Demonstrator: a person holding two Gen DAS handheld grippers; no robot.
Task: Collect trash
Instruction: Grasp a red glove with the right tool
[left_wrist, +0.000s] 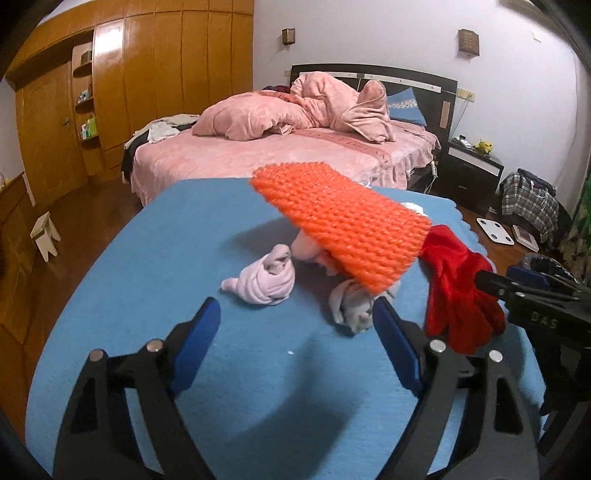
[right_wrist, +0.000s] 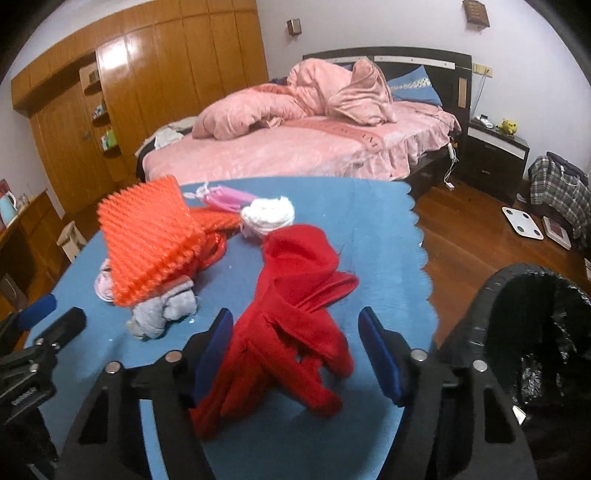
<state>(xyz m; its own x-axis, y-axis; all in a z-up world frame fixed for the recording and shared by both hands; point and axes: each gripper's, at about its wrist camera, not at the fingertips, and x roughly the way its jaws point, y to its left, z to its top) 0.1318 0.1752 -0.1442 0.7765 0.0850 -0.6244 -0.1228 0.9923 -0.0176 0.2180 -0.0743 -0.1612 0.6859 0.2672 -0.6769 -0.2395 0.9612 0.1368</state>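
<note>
On the blue-covered table (left_wrist: 147, 295) lie a pale pink rolled cloth (left_wrist: 267, 280), a grey bundle (left_wrist: 351, 306), an orange woven basket (left_wrist: 343, 225) tipped on its side, and red gloves (left_wrist: 458, 295). My left gripper (left_wrist: 297, 325) is open and empty, low over the table, short of the pink cloth and grey bundle. In the right wrist view my right gripper (right_wrist: 295, 336) is open, its fingers on either side of the red gloves (right_wrist: 295, 314). The orange basket (right_wrist: 151, 236), the grey bundle (right_wrist: 162, 310) and a white wad (right_wrist: 267, 212) lie beyond.
A black-lined trash bin (right_wrist: 535, 332) stands just right of the table. Behind are a pink bed (right_wrist: 295, 147), a wooden wardrobe (right_wrist: 147, 74), a nightstand (right_wrist: 495, 155), a white scale (right_wrist: 522, 221) on the wooden floor and a small stool (left_wrist: 46, 234).
</note>
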